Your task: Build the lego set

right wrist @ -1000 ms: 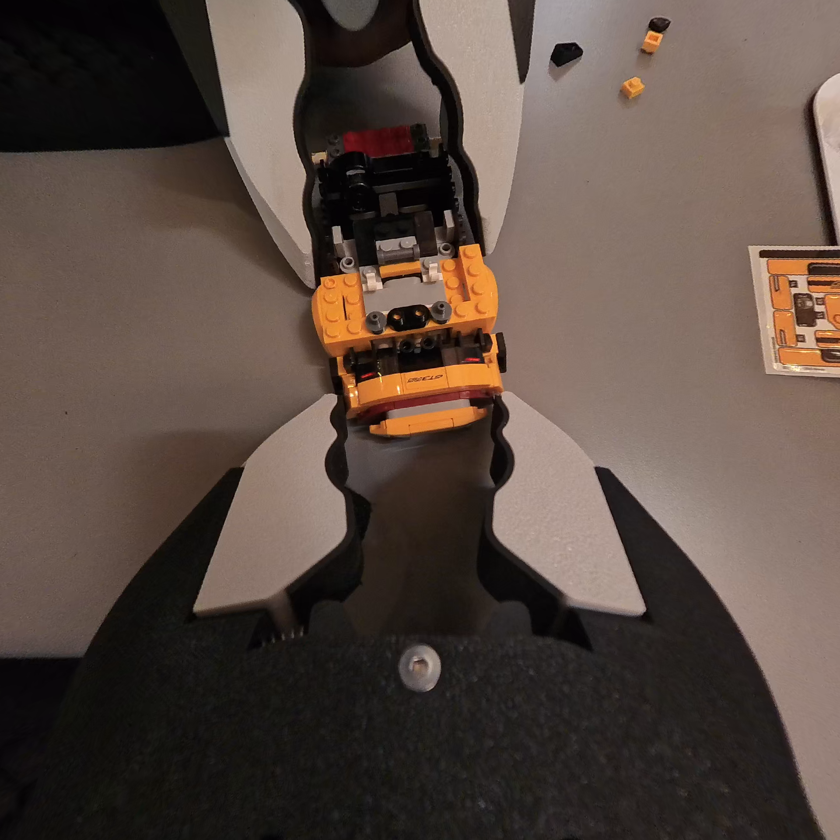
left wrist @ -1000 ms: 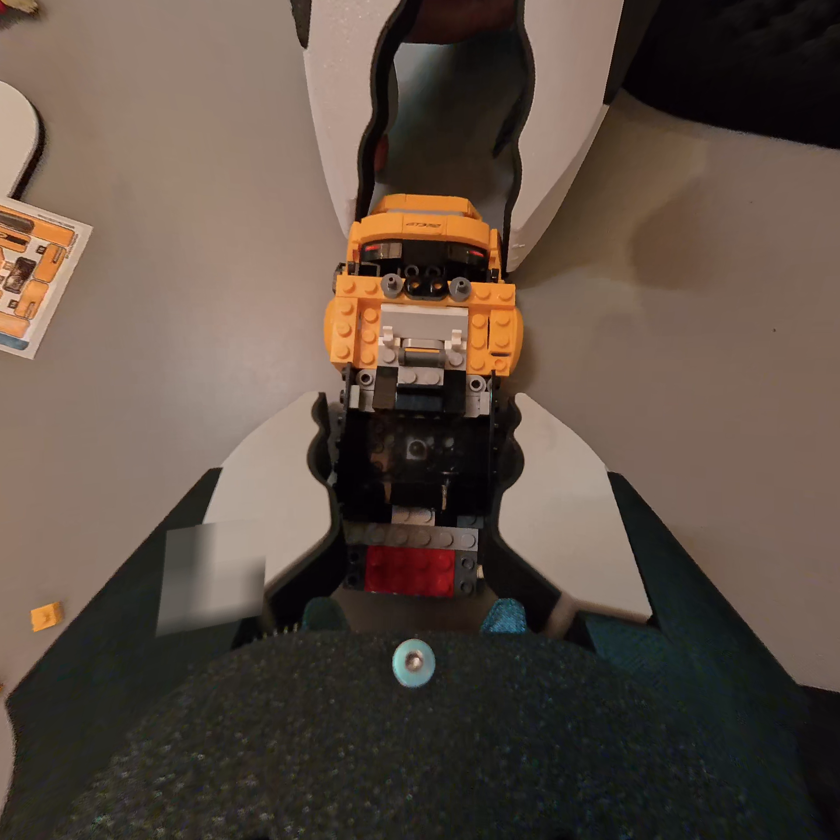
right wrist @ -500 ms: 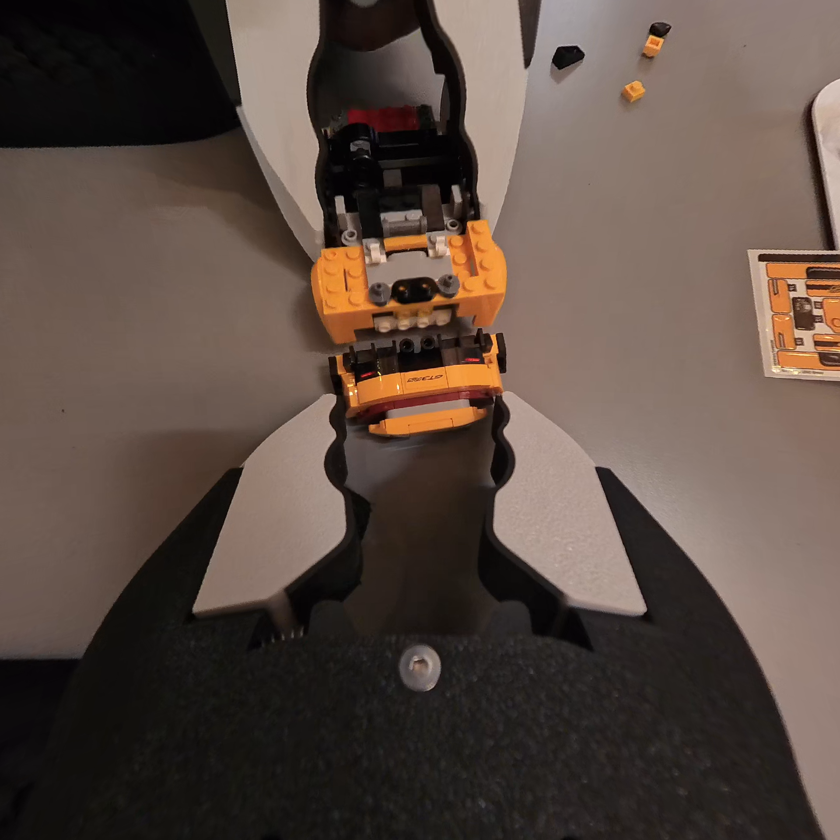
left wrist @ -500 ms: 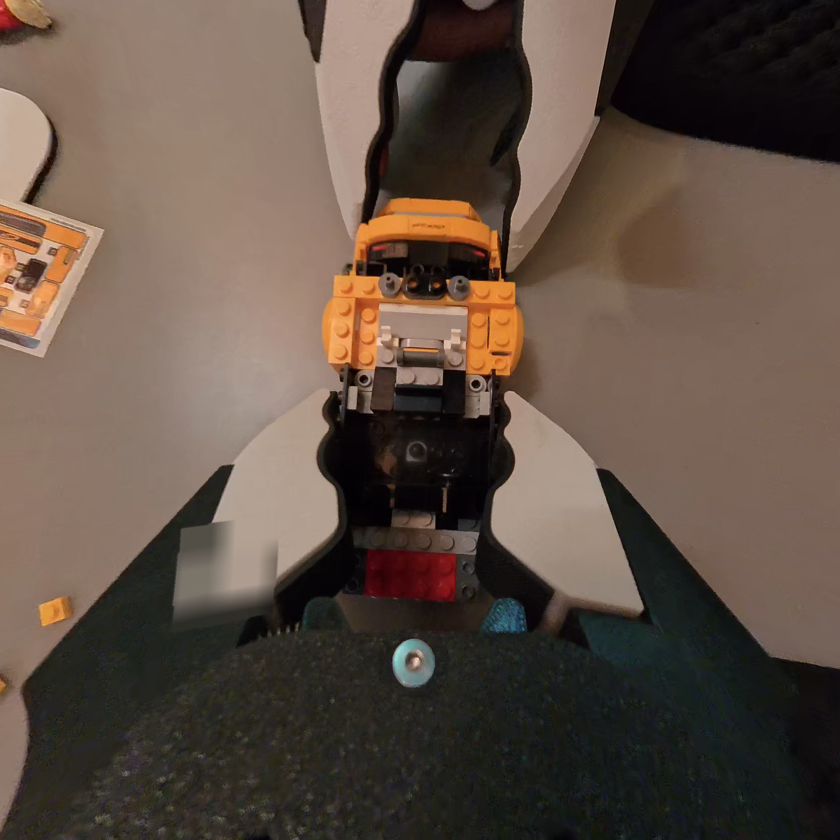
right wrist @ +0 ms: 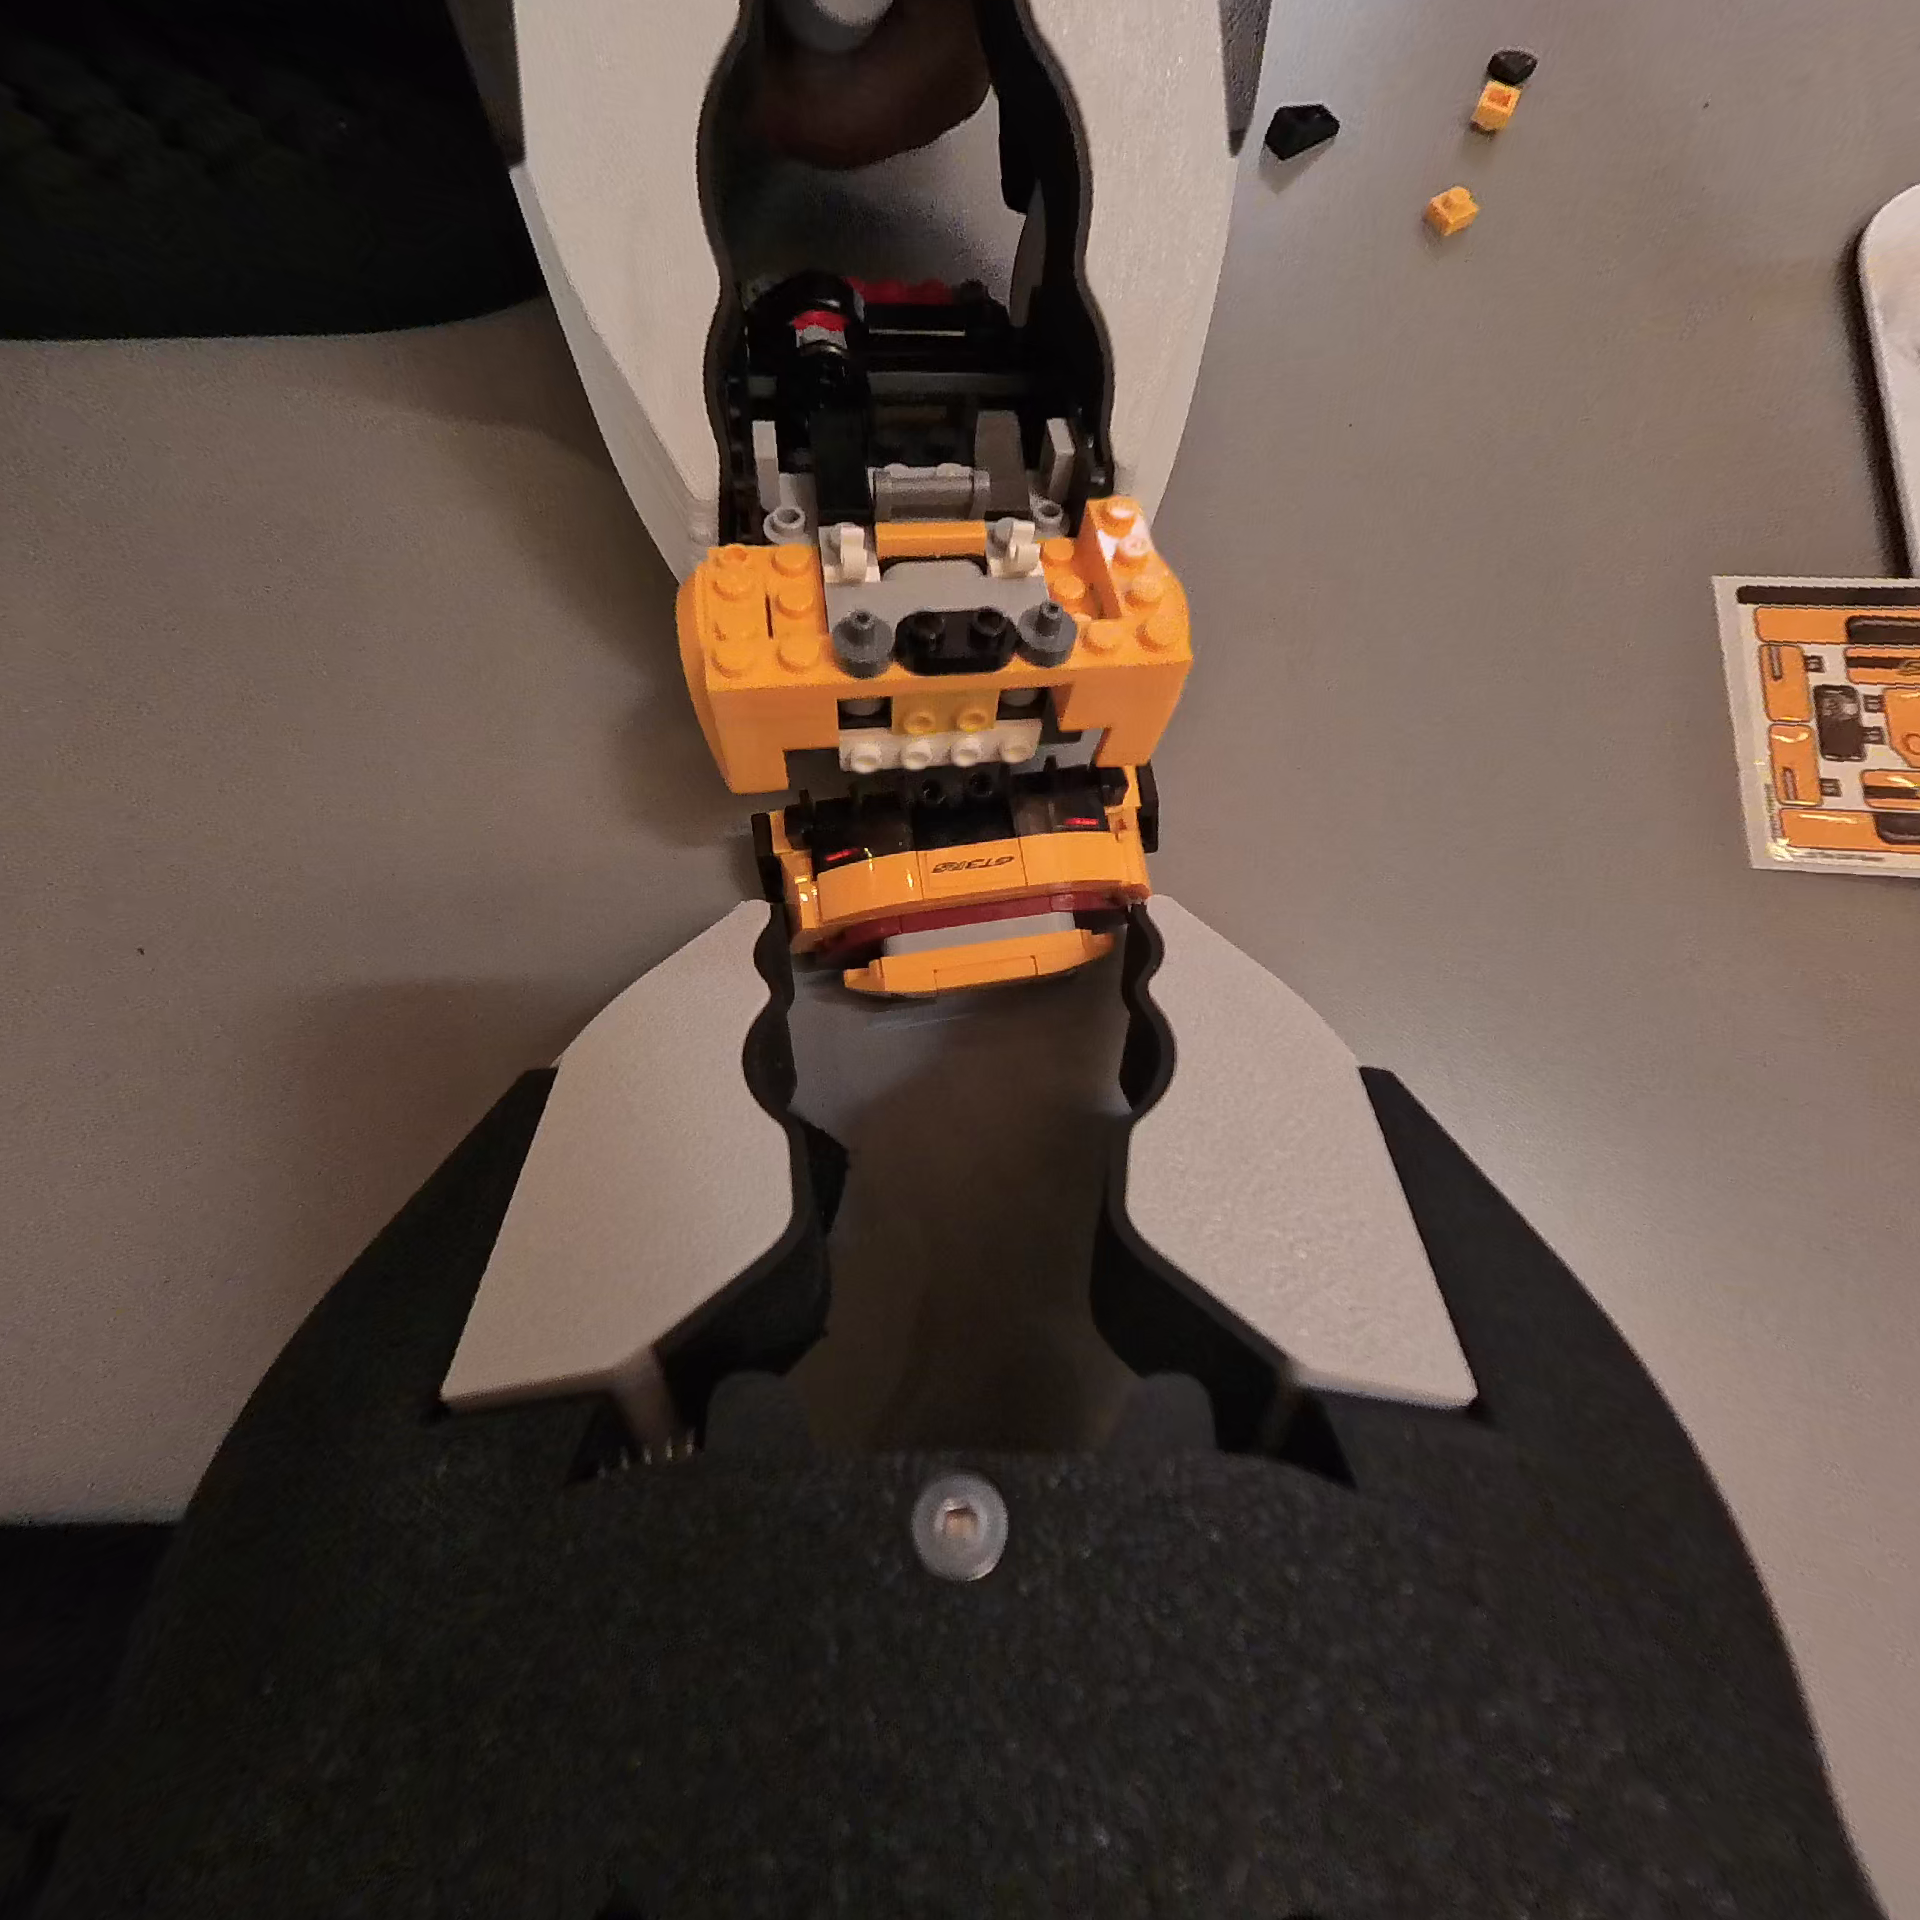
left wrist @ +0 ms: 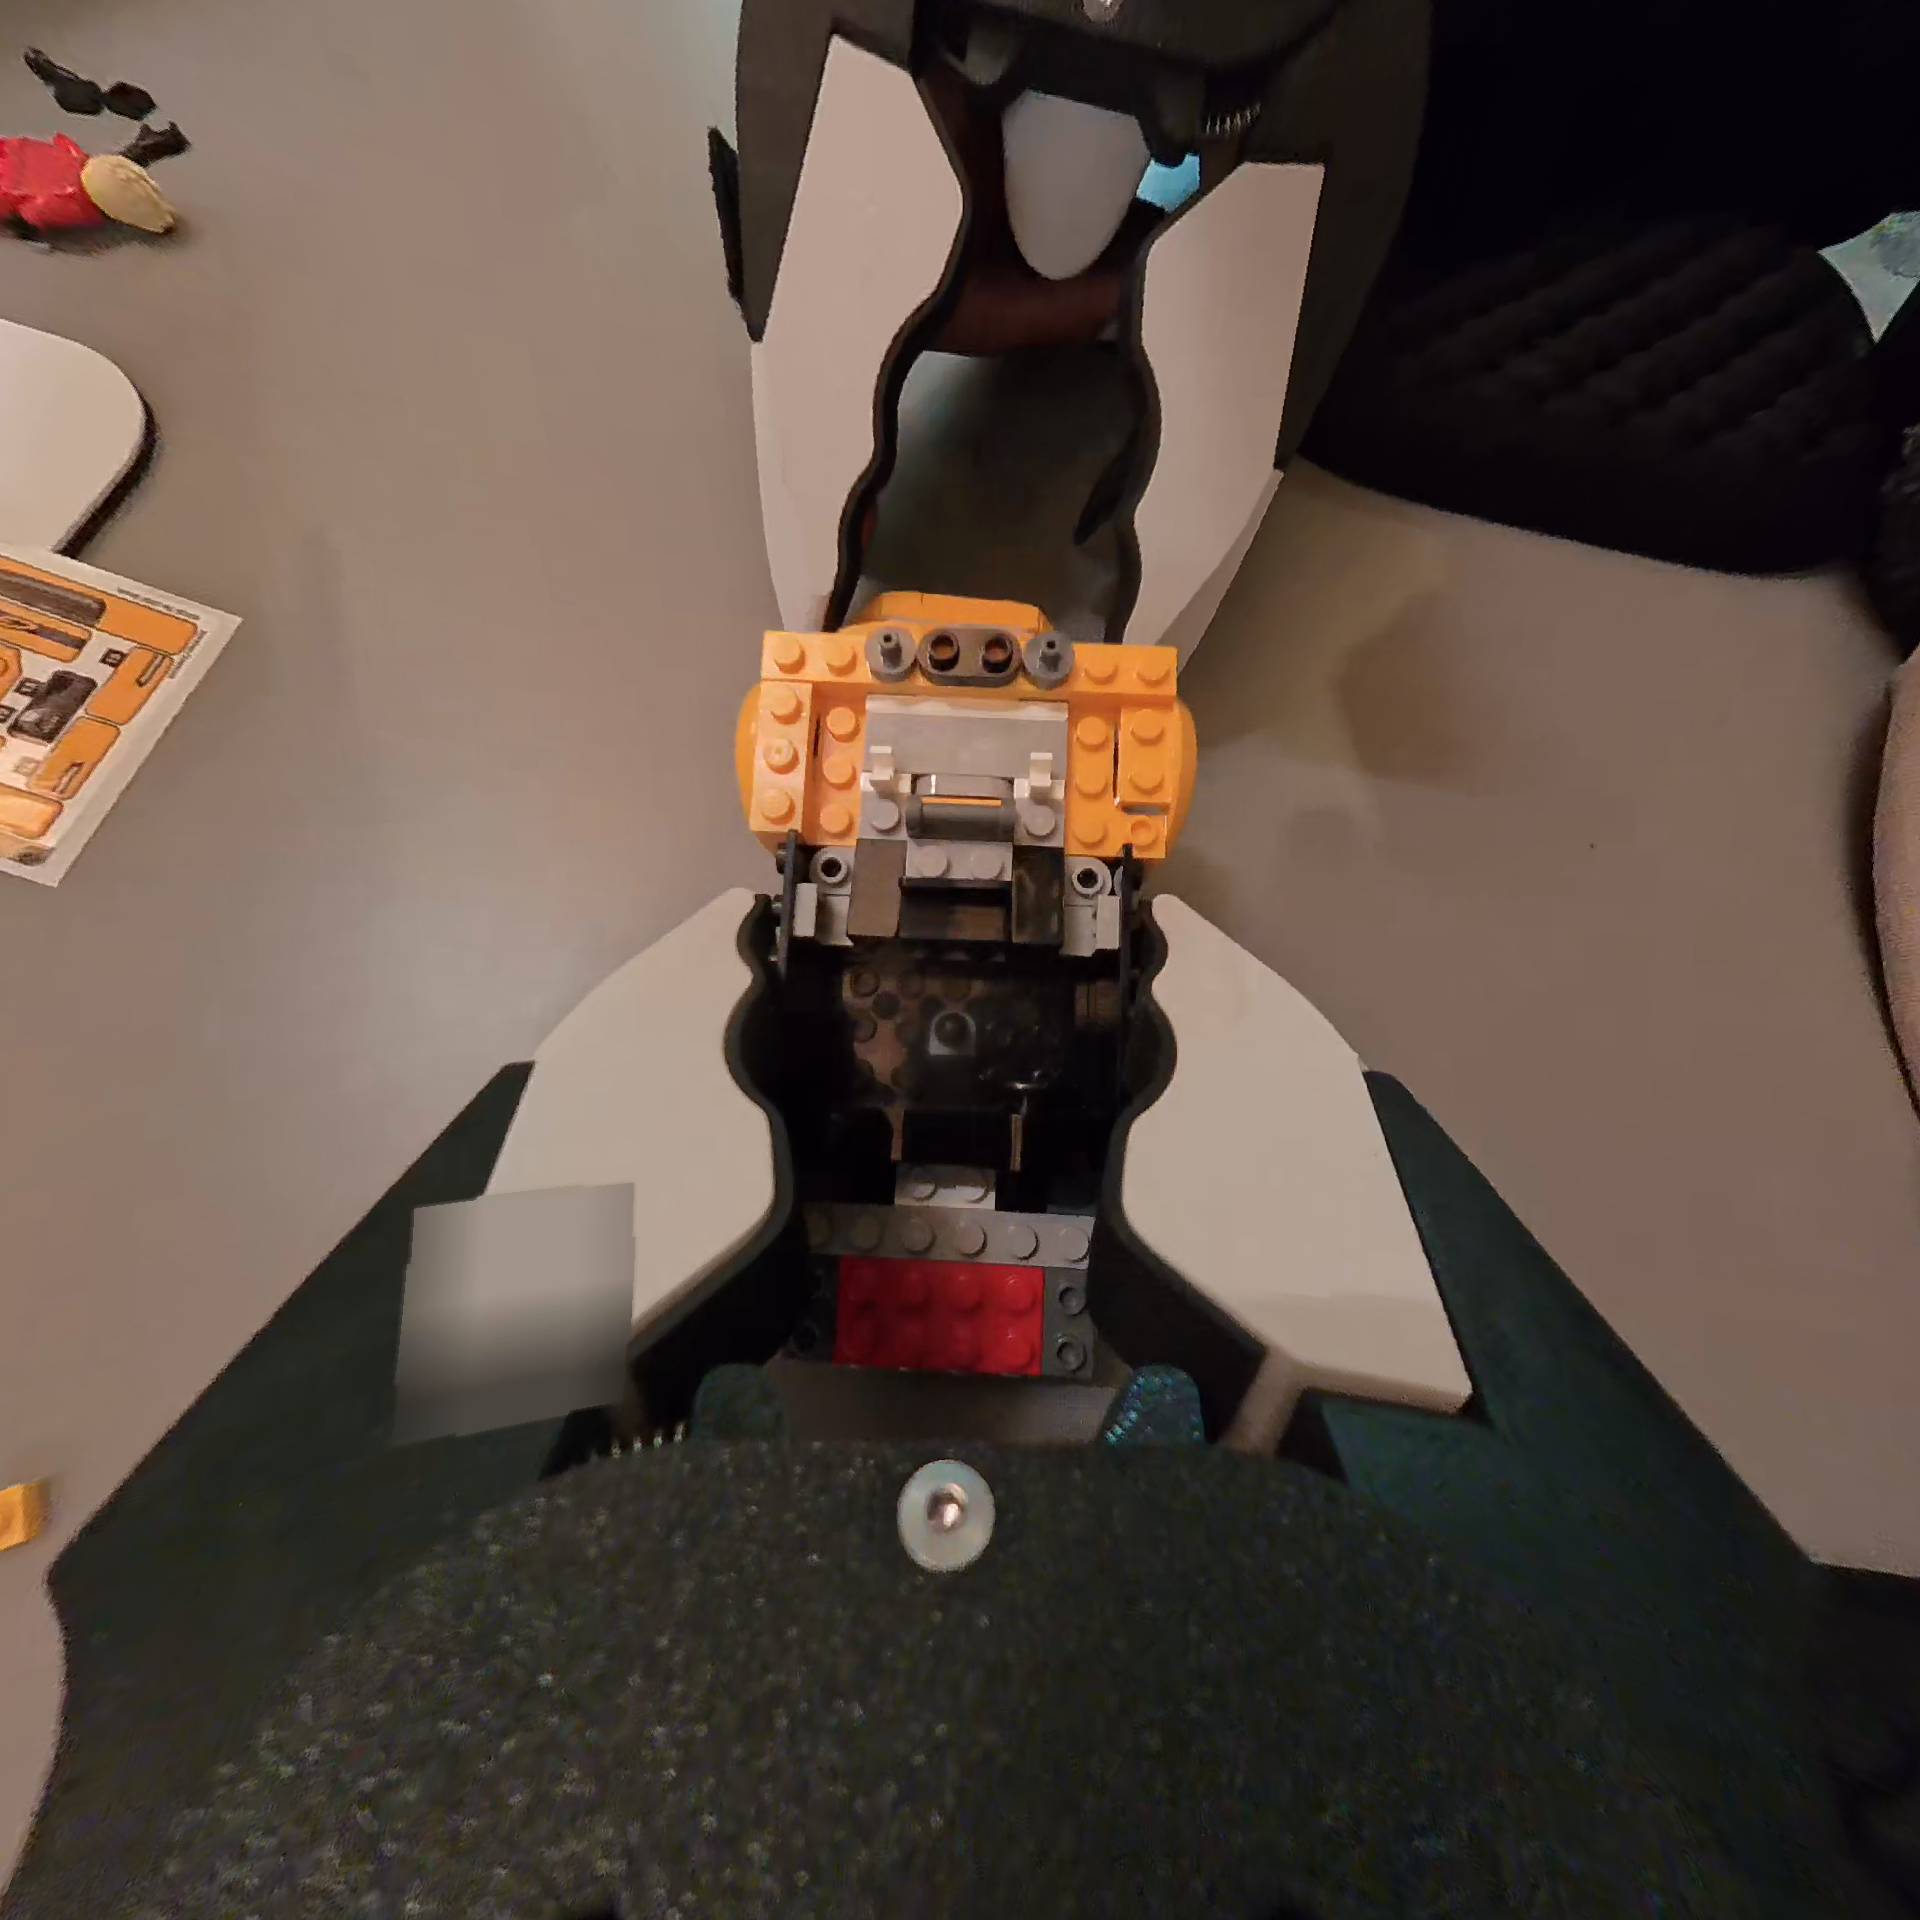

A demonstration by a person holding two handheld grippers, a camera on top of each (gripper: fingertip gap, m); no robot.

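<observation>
My left gripper (left wrist: 951, 914) is shut on the black chassis of a lego car (left wrist: 966, 748) with an orange studded back end and a red plate near my palm. My right gripper (right wrist: 956, 914) is shut on the separate orange rear section (right wrist: 956, 873) with red tail lights. In the right wrist view the car (right wrist: 935, 634) sits just above and beyond that section, tilted, with white and yellow studs showing under its overhang. The left gripper (right wrist: 914, 499) faces me there. In the left wrist view the right gripper (left wrist: 977, 613) shows beyond the car, and the rear section (left wrist: 935, 608) is mostly hidden.
An orange sticker sheet (left wrist: 83, 717) (right wrist: 1839, 727) lies on the grey table beside a white tray corner (left wrist: 62, 426) (right wrist: 1891, 364). Loose orange bricks (right wrist: 1449, 208) and a black piece (right wrist: 1299, 130) lie beyond. A red figure piece (left wrist: 62, 187) lies far left. Dark fabric (left wrist: 1610, 364) borders the table. Left tips to right tips: about 6 cm. From the right gripper's tips to the red figure piece (left wrist: 62, 187) is close to 20 cm.
The rear section was pressed against the car's back a second ago. The two have come apart, and the car's back end now stands raised and tilted over the rear section.
</observation>
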